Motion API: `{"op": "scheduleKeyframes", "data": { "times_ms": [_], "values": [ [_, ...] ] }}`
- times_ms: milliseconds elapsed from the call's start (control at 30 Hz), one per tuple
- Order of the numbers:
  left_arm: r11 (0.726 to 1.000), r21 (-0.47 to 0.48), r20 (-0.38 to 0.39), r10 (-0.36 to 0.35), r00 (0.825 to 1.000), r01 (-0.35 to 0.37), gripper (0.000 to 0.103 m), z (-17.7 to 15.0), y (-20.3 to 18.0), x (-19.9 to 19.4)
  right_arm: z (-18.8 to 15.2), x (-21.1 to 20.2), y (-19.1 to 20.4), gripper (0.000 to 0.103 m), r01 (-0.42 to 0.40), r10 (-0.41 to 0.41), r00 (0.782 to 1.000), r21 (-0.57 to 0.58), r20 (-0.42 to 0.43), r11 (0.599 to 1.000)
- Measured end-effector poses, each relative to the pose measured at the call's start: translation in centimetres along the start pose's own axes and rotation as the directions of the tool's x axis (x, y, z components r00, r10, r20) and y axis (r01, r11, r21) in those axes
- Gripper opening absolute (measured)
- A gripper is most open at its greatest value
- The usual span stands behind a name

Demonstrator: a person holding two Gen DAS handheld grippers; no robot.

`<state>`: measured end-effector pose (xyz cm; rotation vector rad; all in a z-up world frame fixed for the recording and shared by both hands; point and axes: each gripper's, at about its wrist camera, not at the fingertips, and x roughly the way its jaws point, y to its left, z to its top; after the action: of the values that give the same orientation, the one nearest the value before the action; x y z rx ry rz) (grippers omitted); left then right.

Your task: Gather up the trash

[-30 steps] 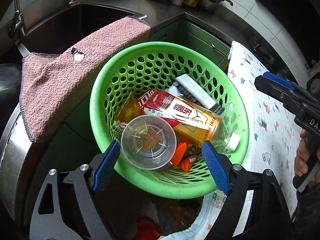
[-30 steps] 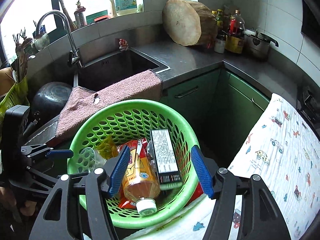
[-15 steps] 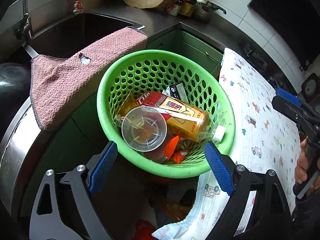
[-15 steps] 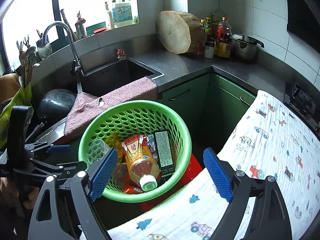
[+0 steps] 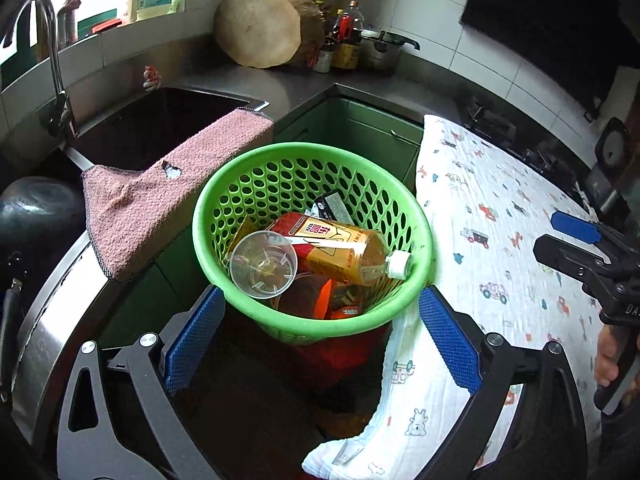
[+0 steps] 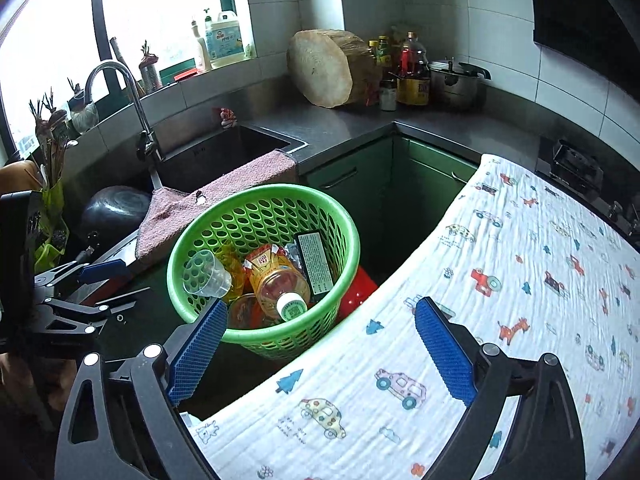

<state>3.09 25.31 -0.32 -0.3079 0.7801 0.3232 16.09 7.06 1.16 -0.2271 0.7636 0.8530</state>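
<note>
A round green perforated plastic basket (image 5: 416,216) beside a white cloth printed with cartoon vehicles (image 6: 520,280) holds the collected trash: a clear plastic cup (image 5: 263,264), an amber tea bottle with a white cap (image 5: 344,254) and a dark flat carton (image 6: 314,262). The left gripper (image 5: 320,344) and right gripper (image 6: 318,352) both hover above, jaws spread wide, each gripping nothing.
</note>
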Motion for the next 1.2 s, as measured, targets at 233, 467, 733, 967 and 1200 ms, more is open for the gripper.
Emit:
{"op": "scheduleKeyframes", "data": {
  "times_ms": [233,467,733,967,1200],
  "values": [
    [0.999,0.042,0.057,0.017,0.998,-0.019,0.097,-1.1,-2.2,-1.9,-2.5,-2.6,-0.8,0.092,0.055,-0.056,0.998,0.030,0.012,0.998],
    [0.995,0.086,0.101,0.034,0.994,-0.043,0.097,-2.6,-4.6,-3.4,-5.8,-5.4,-1.7,0.093,0.078,-0.080,0.997,0.099,0.016,0.992],
    [0.987,0.147,0.134,0.042,0.990,-0.061,0.097,-4.8,-8.0,-4.3,-9.8,-8.6,-3.0,0.094,0.121,-0.128,0.991,0.178,0.029,0.976],
    [0.986,0.159,0.156,0.031,0.987,-0.056,0.098,-6.4,-10.0,-5.2,-12.8,-11.0,-4.0,0.095,0.180,-0.194,0.980,0.222,0.045,0.958],
    [0.975,0.209,0.178,0.033,0.983,-0.070,0.098,-7.7,-12.2,-5.8,-15.2,-12.9,-4.4,0.095,0.223,-0.245,0.968,0.251,0.061,0.942]
  ]
}}
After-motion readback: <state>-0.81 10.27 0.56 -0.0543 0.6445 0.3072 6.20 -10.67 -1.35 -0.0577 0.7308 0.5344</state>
